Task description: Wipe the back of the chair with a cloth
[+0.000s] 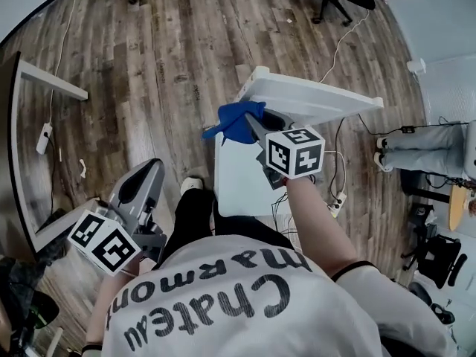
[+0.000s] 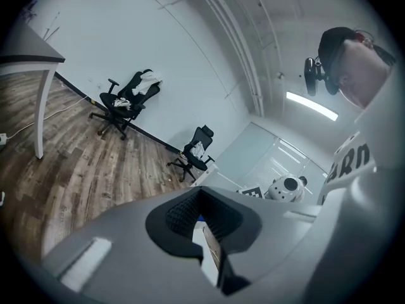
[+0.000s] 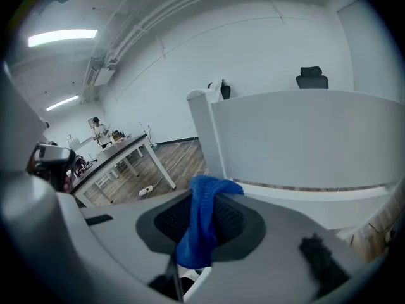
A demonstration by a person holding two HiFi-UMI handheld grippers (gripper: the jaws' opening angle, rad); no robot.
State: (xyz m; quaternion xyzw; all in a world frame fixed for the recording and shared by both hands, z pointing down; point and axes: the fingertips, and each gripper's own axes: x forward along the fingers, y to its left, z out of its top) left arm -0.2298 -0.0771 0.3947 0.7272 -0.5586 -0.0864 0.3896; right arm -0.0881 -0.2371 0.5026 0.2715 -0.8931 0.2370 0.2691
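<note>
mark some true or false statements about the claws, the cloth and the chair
1. The right claw is shut on a blue cloth. True.
2. The left claw holds a second cloth. False: nothing is between its jaws.
3. The chair is black. False: it is white.
4. The left claw rests on the chair's back. False: it hangs low at the person's left side, apart from the chair.
5. The cloth is up by one end of the chair's back. True.
6. The floor is wood plank. True.
</note>
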